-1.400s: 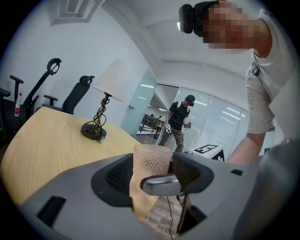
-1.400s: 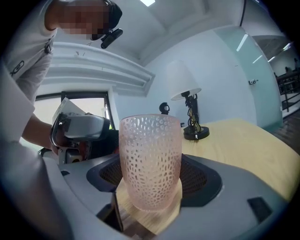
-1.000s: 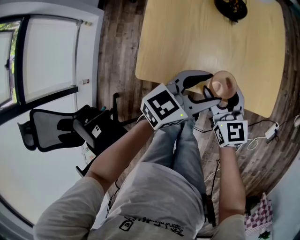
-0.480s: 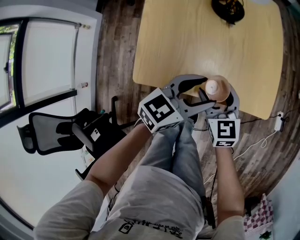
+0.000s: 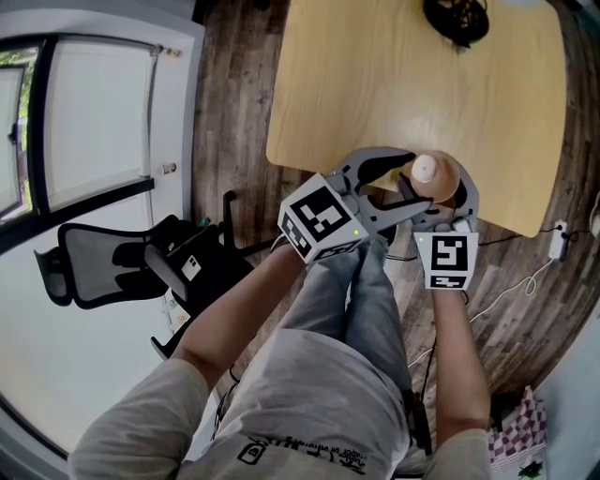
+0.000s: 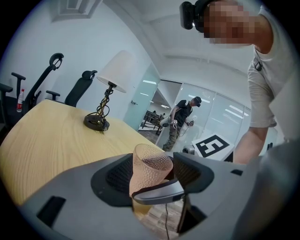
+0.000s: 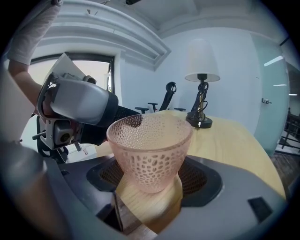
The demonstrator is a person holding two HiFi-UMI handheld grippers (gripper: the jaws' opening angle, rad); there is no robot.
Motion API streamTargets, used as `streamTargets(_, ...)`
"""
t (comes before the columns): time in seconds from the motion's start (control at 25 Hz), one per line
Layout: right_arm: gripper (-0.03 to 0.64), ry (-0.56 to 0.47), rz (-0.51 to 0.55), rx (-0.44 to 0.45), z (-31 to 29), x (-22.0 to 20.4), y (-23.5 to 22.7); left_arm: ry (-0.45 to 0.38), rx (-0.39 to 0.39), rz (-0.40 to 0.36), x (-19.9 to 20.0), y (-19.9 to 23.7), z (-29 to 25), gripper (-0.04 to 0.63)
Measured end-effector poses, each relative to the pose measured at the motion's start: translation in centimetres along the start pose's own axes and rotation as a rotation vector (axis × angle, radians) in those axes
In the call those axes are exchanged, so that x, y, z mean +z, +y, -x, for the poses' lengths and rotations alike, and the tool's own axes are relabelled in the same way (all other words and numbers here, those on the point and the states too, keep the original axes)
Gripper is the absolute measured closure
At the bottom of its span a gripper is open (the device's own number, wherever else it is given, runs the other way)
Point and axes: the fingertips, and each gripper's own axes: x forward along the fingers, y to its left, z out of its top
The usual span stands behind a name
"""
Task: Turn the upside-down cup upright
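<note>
A pink perforated cup (image 5: pixel 439 178) hangs mouth up over the near edge of the wooden table (image 5: pixel 375 75). My left gripper (image 5: pixel 412 185) reaches in from the left, and its pads hug the cup (image 6: pixel 150 168) on both sides. From below comes my right gripper (image 5: pixel 441 197), shut on the lower half of the cup (image 7: pixel 150 150), which stands upright between its pads. In the left gripper view one grey jaw of the right gripper crosses in front of the cup's base. The left gripper's body (image 7: pixel 79 103) shows behind the cup in the right gripper view.
A lamp (image 5: pixel 459 19) with a twisted stem stands at the table's far end. A black office chair (image 5: pixel 112 253) is on the floor to my left. Cables and a charger (image 5: pixel 553 248) lie on the floor to my right. A person (image 6: pixel 180 122) stands far back.
The cup has gone from tilted to upright as my right gripper rolled with it. The left gripper has stayed where it was.
</note>
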Motion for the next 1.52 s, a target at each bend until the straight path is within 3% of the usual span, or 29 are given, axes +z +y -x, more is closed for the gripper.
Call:
streamTargets(0.36, 0.249, -0.058, -0.033, 0.013, 0.6, 0.7, -0.4, -0.012, 0.007, 0.002, 0.2, 0.2, 0.3, 0.318)
streamTargets(0.72, 0.21, -0.215, -0.02, -0.002, 2.3, 4.8, -0.5, -0.096, 0.007, 0.014, 2.2, -0.1, 1.4, 0.264)
streamTargets(0.96, 0.21, -0.232, -0.025, 0.008, 5.5, 7.4, 0.1, -0.169, 0.041, 0.017, 5.3, -2.0, 4.2, 0.257)
streamTargets(1.04, 0.213, -0.25, -0.059, 0.0, 7.4, 8.7, 0.3, -0.206, 0.059, 0.014, 6.9, -2.5, 5.9, 0.278)
streamTargets(1.08, 0.219, -0.262, -0.083, -0.01, 8.3, 9.3, 0.2, -0.227, 0.065, 0.01, 7.7, -2.8, 6.8, 0.348)
streamTargets(1.12, 0.252, -0.272, -0.109, -0.02, 9.3, 9.9, 0.2, -0.246, 0.071, 0.008, 8.5, -3.3, 7.7, 0.418)
streamTargets(1.2, 0.394, -0.286, -0.159, -0.032, 11.5, 10.6, 0.0, -0.27, 0.084, 0.008, 9.8, -4.4, 9.1, 0.549)
streamTargets(1.28, 0.51, -0.292, -0.197, -0.034, 14.0, 11.1, -0.1, -0.272, 0.088, 0.011, 10.8, -5.7, 9.5, 0.582)
streamTargets(1.36, 0.575, -0.3, -0.214, -0.043, 16.4, 11.8, -0.2, -0.261, 0.082, 0.012, 11.5, -7.0, 9.4, 0.586)
streamTargets(1.52, 0.592, -0.325, -0.247, -0.056, 20.4, 13.4, 0.3, -0.24, 0.06, -0.008, 13.1, -10.0, 8.7, 0.586)
